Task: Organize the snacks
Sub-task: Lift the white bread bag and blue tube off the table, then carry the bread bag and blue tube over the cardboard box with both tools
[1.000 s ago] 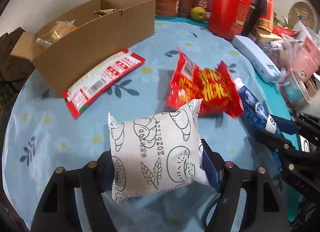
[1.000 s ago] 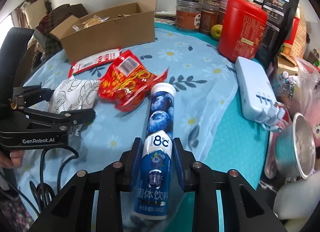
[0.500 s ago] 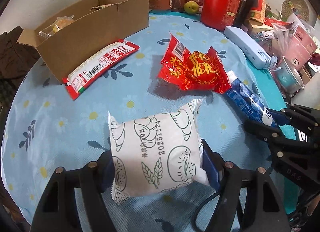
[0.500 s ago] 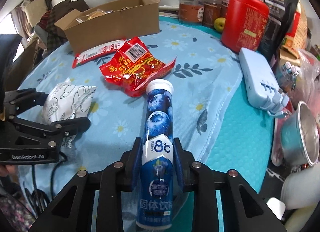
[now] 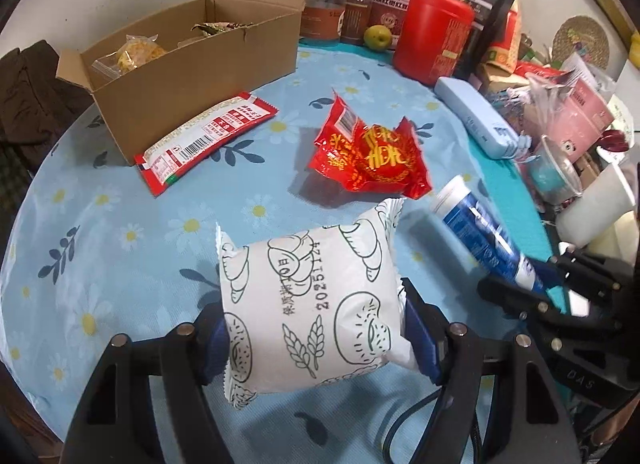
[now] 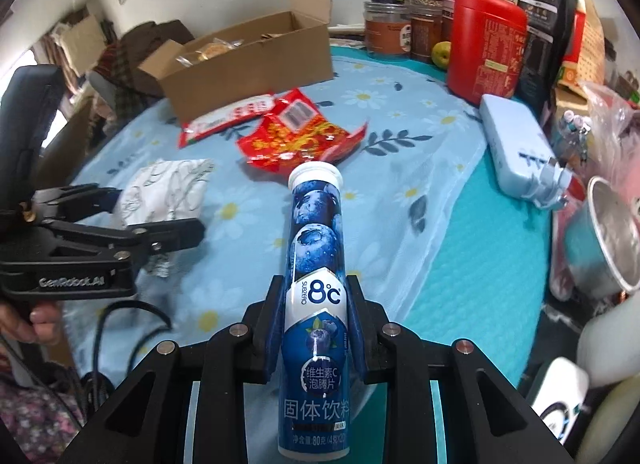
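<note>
Daisy-print blue cloth point(image 5: 120, 232); blurred, probably blueberry-patterned tube point(image 6: 316, 248).

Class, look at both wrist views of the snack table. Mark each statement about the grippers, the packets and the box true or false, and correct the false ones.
1. The left gripper is clamped on a white bread packet. True.
2. The right gripper is empty. False: it grips a blue tube.
3. The cardboard box is closed. False: its flaps are open and snacks show inside.
4. A crumpled red packet lies on the flowered cloth. True.
5. The long red-and-white packet lies inside the box. False: it lies on the cloth, against the box.
</note>
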{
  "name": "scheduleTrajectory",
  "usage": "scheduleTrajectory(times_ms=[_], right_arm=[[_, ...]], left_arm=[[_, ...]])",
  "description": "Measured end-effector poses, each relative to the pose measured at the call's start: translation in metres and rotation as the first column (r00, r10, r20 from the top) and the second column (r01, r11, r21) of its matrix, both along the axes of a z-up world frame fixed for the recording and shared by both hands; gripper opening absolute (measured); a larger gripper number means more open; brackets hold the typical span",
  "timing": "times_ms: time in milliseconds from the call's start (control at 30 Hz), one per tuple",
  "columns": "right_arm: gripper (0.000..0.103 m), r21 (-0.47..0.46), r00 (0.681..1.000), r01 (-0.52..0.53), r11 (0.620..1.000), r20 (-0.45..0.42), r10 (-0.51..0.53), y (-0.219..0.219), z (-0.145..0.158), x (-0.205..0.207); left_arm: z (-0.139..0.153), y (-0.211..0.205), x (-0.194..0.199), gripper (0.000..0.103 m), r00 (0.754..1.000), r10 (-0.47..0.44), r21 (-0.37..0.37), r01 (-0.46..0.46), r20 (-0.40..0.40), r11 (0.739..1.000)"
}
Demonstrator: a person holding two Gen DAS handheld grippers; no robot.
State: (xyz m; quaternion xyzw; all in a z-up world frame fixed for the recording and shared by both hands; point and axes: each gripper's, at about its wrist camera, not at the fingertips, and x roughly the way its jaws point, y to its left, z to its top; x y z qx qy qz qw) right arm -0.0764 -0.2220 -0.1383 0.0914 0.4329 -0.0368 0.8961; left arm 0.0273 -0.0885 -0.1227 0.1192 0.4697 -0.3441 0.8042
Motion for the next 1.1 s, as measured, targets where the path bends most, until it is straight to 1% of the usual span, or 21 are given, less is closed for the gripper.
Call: scheduleTrajectory(times_ms=[67, 200, 367, 500, 700, 933, 1100], right_arm=[[0.028, 0.014, 1.0, -0.007, 1.0, 0.01, 0.007, 0.004, 0.003, -0.003], [0.028, 0.003, 0.999, -0.027, 1.0, 0.036, 0.026, 0.014, 0.011, -0.007], [0.028, 0.005, 0.993, -0.075, 0.997, 0.095, 0.074, 0.026, 0.029, -0.01], [0.028, -0.013, 0.984, -0.105, 0.994, 0.142, 0.106, 0.033, 0.046, -0.006], [0.028, -0.027, 0.963, -0.151, 0.988, 0.222, 0.153, 0.043, 0.074, 0.004], [0.028, -0.074, 0.941, -0.191, 0.979, 0.27, 0.204, 0.053, 0.101, 0.02], [0.028, -0.078, 0.927, -0.22, 0.972, 0.292, 0.234, 0.056, 0.12, 0.037]], left_arm=[[0.004, 0.003, -0.003, 0.073, 1.0, 0.002, -0.014, -0.002, 0.001, 1.0], [0.015, 0.01, -0.008, 0.073, 1.0, 0.007, -0.041, -0.006, 0.023, 0.999], [0.037, 0.018, -0.013, 0.073, 0.998, 0.018, -0.083, -0.012, 0.068, 0.996], [0.055, 0.023, -0.014, 0.073, 0.993, 0.031, -0.118, -0.018, 0.113, 0.993], [0.08, 0.033, -0.01, 0.073, 0.987, 0.057, -0.18, -0.029, 0.151, 0.983], [0.107, 0.039, 0.0, 0.073, 0.977, 0.08, -0.238, -0.031, 0.199, 0.971], [0.123, 0.036, 0.009, 0.073, 0.968, 0.086, -0.26, -0.022, 0.237, 0.965]])
